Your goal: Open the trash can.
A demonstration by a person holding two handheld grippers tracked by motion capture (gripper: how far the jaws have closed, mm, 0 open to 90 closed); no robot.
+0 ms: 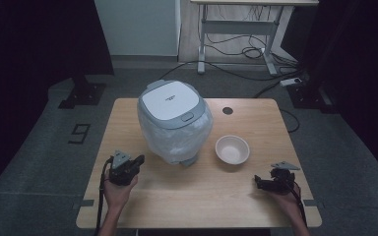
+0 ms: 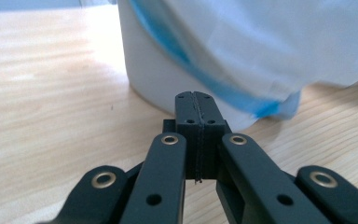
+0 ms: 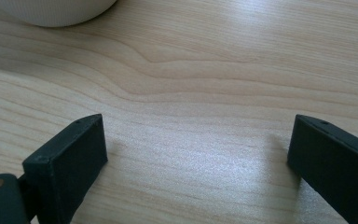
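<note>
A rice cooker (image 1: 174, 120) wrapped in a clear plastic bag stands on the wooden worktop (image 1: 197, 196), a little left of its middle and toward the far edge. Its white lid with a grey latch faces up, and the bag bulges around the body down to the base. In the left gripper view the cooker's white base (image 2: 158, 79) rises just beyond the jaw tips, with the bag's white film and a blue band (image 2: 223, 88) draped over it; the film hangs to just above the wood on the right.

The left tool (image 1: 139, 161) sits near the worktop's left front part, held in the person's left hand (image 1: 118, 189), and points toward the foot of the cooker. Its jaws are clenched flat against each other with nothing between them, close to the cooker's base but apart from it.

A small cream bowl (image 1: 232, 149) stands just right of the cooker, empty side up, between the cooker and the worktop's right edge. Its ribbed rim shows at the upper left of the right gripper view (image 3: 51, 11).

The right tool (image 1: 259, 182) lies low near the front right corner, pointing left along the wood. Its jaws stand wide apart and released, with bare wood between them, well clear of the bowl.

A dark round hole (image 1: 227, 110) marks the worktop near its far edge.
</note>
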